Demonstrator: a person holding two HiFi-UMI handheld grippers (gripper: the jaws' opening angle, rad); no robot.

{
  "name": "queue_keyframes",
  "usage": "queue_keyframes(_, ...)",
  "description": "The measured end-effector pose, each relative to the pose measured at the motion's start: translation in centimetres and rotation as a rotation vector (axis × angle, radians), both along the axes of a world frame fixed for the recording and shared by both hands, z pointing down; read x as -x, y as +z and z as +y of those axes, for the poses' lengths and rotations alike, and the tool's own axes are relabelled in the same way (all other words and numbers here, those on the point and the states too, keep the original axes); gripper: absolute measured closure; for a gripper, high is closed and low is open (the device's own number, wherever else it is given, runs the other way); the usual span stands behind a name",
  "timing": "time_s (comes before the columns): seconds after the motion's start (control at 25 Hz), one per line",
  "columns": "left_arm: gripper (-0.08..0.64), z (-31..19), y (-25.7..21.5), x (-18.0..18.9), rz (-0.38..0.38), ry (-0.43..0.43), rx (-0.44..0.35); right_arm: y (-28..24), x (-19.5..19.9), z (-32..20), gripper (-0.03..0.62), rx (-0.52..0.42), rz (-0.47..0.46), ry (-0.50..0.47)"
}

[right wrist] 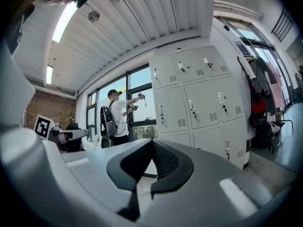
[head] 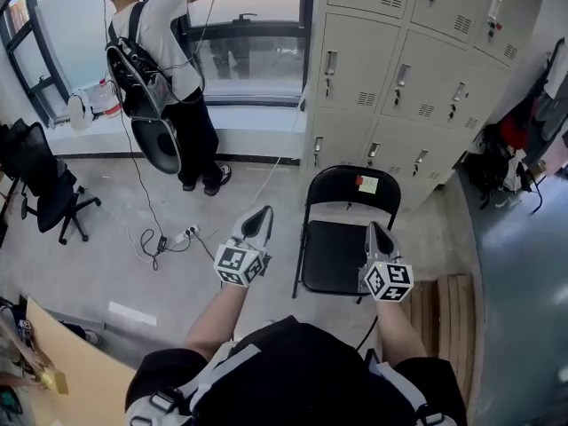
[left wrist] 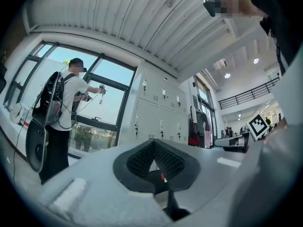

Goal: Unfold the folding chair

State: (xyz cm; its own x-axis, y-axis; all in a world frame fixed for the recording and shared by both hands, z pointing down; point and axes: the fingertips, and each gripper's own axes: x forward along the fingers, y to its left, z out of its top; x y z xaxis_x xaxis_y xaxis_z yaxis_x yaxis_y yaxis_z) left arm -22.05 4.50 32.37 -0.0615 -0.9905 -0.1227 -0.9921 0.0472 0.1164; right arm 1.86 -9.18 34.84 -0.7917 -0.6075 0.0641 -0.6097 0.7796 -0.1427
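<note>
The black folding chair (head: 351, 187) stands unfolded on the floor before the lockers, seat (head: 330, 254) flat and a small label on its backrest. My left gripper (head: 259, 213) is held up left of the chair, apart from it, jaws shut on nothing. The right gripper (head: 376, 231) hovers over the seat's right edge, also shut and empty. In the left gripper view the pads (left wrist: 152, 143) meet at a point, with the window and lockers beyond. The pads (right wrist: 152, 143) in the right gripper view are likewise pressed together with nothing between them.
A person with a backpack (head: 164, 51) stands at the window, back left. Grey lockers (head: 408, 78) line the wall behind the chair. Cables (head: 169, 238) lie on the floor at left, beside an office chair (head: 49, 189). A wooden pallet (head: 444, 313) lies right of me, cardboard (head: 71, 362) at lower left.
</note>
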Motion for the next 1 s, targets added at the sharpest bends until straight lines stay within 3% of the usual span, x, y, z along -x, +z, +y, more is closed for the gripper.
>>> queue_keyframes(0.16, 0.563, -0.2, -0.3, -0.2, 0.024, 0.011, -0.023, 0.1, -0.6, -0.2, 0.588, 0.016, -0.018, 0.051)
queue_keyframes(0.48, 0.563, -1.2, -0.7, -1.5, 0.040, 0.043, -0.042, -0.5, -0.9, -0.3, 0.588, 0.001, -0.012, 0.066)
queue_keyframes(0.64, 0.563, -2.1, -0.8, -2.9, 0.036, 0.088, -0.041, -0.5, -0.9, -0.7, 0.588, -0.014, 0.025, 0.055)
queue_keyframes(1.0, 0.563, -2.9, -1.0, -4.0, 0.045, 0.091, -0.050, -1.7, -0.2, -0.6, 0.588, -0.045, 0.015, 0.021)
